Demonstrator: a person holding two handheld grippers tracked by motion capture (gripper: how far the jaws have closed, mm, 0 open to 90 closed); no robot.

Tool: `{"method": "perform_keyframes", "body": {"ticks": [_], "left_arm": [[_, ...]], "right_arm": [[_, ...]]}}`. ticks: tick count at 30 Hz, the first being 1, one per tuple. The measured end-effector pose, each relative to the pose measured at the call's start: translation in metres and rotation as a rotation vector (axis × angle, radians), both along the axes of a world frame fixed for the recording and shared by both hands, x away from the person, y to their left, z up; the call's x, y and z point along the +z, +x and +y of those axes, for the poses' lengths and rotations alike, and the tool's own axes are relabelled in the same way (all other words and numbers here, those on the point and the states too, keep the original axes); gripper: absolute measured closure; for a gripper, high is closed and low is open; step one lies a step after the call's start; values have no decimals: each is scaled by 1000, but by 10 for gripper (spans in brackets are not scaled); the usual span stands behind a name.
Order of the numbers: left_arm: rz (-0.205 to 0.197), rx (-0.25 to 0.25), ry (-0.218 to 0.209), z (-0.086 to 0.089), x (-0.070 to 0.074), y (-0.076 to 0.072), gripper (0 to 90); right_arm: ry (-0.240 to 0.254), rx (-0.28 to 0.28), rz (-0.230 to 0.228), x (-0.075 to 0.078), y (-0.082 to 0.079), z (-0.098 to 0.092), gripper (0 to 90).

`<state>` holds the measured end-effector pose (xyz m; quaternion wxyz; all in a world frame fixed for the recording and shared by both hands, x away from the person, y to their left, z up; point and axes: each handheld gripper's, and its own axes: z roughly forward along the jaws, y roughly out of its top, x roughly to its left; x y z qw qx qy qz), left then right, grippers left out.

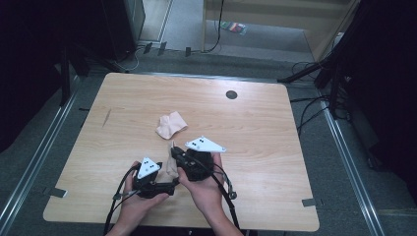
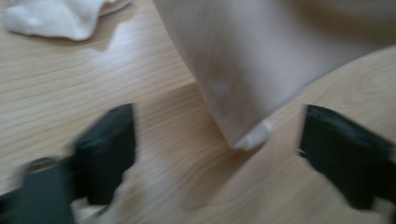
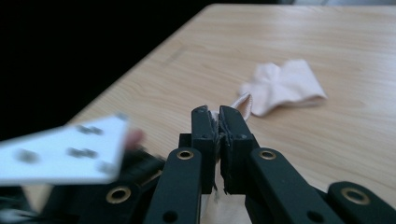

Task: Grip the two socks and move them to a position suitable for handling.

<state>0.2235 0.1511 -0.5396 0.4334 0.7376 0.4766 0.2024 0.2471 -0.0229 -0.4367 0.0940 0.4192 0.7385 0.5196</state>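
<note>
while right claw [image 3: 218,122] pinches sock [image 2: 252,60], it hangs between left claw [image 2: 217,154] jaws.

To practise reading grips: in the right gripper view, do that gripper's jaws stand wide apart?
No: the right gripper is shut on the hanging sock, pinching its edge.

Motion is blurring the hanging sock [image 2: 261,60] in the left gripper view, the top edge is cutting it off, and the right gripper's fingers [image 3: 205,140] are hiding its pinched edge.
</note>
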Motion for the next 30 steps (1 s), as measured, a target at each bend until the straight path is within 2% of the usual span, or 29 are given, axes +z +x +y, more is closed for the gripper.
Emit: {"method": "perform_keyframes", "body": {"ticks": [1, 2, 3, 4, 5, 6, 7, 8, 9, 10, 11, 12, 13, 14, 15, 16, 17, 18, 19, 20, 21, 23, 24, 25, 26, 27, 28, 29, 30], "left_arm": [[0, 0, 0, 0, 0, 0, 532], [-72, 48, 51, 12, 3, -2, 635], [-111, 74, 76, 19, 7, -3, 760], [-111, 74, 76, 19, 7, -3, 850], [-153, 106, 114, 27, 11, -5, 850], [-294, 173, 280, 32, 21, -14, 896], [-294, 173, 280, 32, 21, -14, 898], [-350, 179, 374, 31, 25, -19, 898], [-350, 179, 374, 31, 25, -19, 897], [-253, 111, 364, 27, 18, -16, 895], [-253, 111, 364, 27, 18, -16, 893], [-153, 13, 314, 23, 9, -13, 886], [-153, 13, 314, 23, 9, -13, 843], [-112, -33, 287, 20, 6, -12, 794], [-102, -52, 256, 19, 4, -13, 794], [-84, -77, 220, 19, 4, -13, 608], [-28, -142, 158, 21, 3, -10, 487], [5, -178, 123, 23, 1, -9, 369], [5, -178, 123, 23, 1, -9, 290], [21, -204, 93, 26, 0, -6, 269], [21, -211, 64, 29, 0, -4, 269], [24, -199, -20, 40, 2, 1, 283], [29, -137, -108, 52, 4, 9, 346], [29, -137, -108, 52, 4, 9, 436], [15, -71, -103, 58, 4, 12, 517], [15, -71, -103, 58, 4, 12, 559], [21, -47, -34, 53, 2, 14, 588], [21, -47, -34, 53, 2, 14, 605], [44, -29, 25, 46, -2, 17, 608]], "right_arm": [[0, 0, 0, 0, 0, 0, 862], [40, 28, -43, 8, -4, 0, 861], [51, 32, -63, 11, -5, -2, 861], [56, 31, -80, 12, -6, -4, 862], [56, 31, -80, 12, -6, -4, 862], [60, 16, -90, 7, -5, -11, 865], [60, 16, -90, 7, -5, -11, 865], [37, -14, -62, -6, -1, -20, 868], [37, -14, -62, -6, -1, -20, 868], [6, -52, -18, -28, 5, -30, 868], [6, -52, -18, -28, 5, -30, 868], [-48, -87, 23, -53, 12, -40, 868], [-48, -87, 23, -53, 12, -40, 868], [-78, -117, 72, -76, 18, -51, 868], [-78, -117, 72, -76, 18, -51, 868], [-94, -129, 117, -92, 23, -63, 867], [-101, -132, 118, -97, 25, -69, 863], [-125, -140, 112, -100, 26, -73, 842], [-151, -137, 86, -102, 26, -76, 779], [-158, -134, 64, -102, 26, -79, 678], [-158, -134, 64, -102, 26, -79, 678], [-158, -148, 40, -100, 26, -83, 565], [-160, -168, 28, -97, 25, -86, 536], [-160, -168, 28, -97, 25, -86, 536], [-161, -169, 42, -97, 23, -88, 521], [-161, -159, 59, -98, 23, -88, 509], [-162, -147, 74, -100, 23, -86, 494], [-186, -146, 87, -102, 21, -84, 495], [-214, -150, 89, -104, 20, -80, 494]]}}
